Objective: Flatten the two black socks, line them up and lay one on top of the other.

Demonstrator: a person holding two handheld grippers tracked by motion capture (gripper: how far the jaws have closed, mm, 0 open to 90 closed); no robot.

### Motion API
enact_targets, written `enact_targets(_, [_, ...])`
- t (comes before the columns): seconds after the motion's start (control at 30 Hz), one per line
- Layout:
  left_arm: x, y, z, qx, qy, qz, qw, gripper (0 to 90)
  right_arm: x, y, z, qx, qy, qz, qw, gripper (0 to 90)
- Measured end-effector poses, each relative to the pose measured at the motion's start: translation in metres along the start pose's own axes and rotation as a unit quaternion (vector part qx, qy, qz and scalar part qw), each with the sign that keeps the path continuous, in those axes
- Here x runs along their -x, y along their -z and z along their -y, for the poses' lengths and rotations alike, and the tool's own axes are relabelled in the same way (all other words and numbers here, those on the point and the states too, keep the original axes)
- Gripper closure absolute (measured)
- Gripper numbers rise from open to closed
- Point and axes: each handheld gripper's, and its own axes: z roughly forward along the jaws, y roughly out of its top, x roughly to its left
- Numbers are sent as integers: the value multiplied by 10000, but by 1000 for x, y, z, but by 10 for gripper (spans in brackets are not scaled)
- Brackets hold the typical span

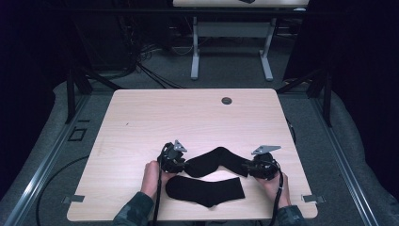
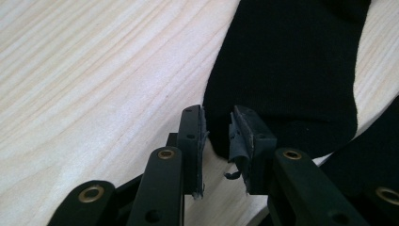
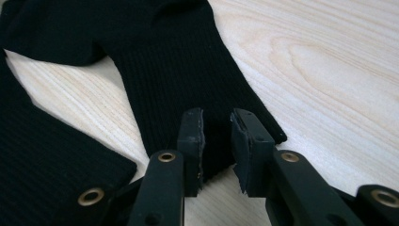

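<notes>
Black socks (image 1: 214, 162) (no legible label)

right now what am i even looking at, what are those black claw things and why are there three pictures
A person sits at a wooden table and holds a hand-held tool in each hand: the left gripper and the right gripper. Each has two black jaws.

One picture is taken from above the table. The other two come from small cameras riding on each gripper, looking along its jaws.

Two black socks lie on the table. The farther sock stretches between the two grippers; the nearer sock lies flat in front of the person.

In both gripper views the jaws stand slightly apart at an end of the farther sock, with a gap between the pads, so nothing is gripped.
</notes>
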Motion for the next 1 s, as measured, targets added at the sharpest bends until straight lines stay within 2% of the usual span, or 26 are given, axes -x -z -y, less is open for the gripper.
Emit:
enact_targets(0.23, [-9,2,4,55,63,-131,9999,719,-1,-6,-4,-10,244,233,9994,740])
enact_targets(0.33, [-11,3,4,3,111,-177,9998,651,-1,-8,-5,44,277,199,9994,710])
enact_targets(0.37, [-12,5,3,1,104,-113,9999,603,-1,-8,-6,63,304,201,9993,688])
enact_targets(0.43, [-12,12,3,196,123,145,9996,550,-1,-3,-6,178,382,240,9988,661])
enact_targets(0.5, [-8,21,2,257,-7,207,9995,528,-2,3,-5,244,446,156,9986,649])
enact_targets(0.63, [6,29,-1,276,-392,373,9982,527,-4,14,-5,220,547,62,9982,619])
enact_targets(0.77, [23,25,-1,177,-793,448,9957,537,-8,18,-3,130,734,-25,9972,607])
enact_targets(0.83, [28,20,-1,23,-957,529,9940,556,-9,16,-1,36,833,-40,9965,607])
enact_targets(0.97, [31,11,-2,-170,-1029,642,9925,594,-8,7,2,-162,885,-92,9959,613])
enact_targets(1.0, [30,10,-3,-192,-1000,629,9928,600,-8,6,2,-188,880,-95,9959,616])
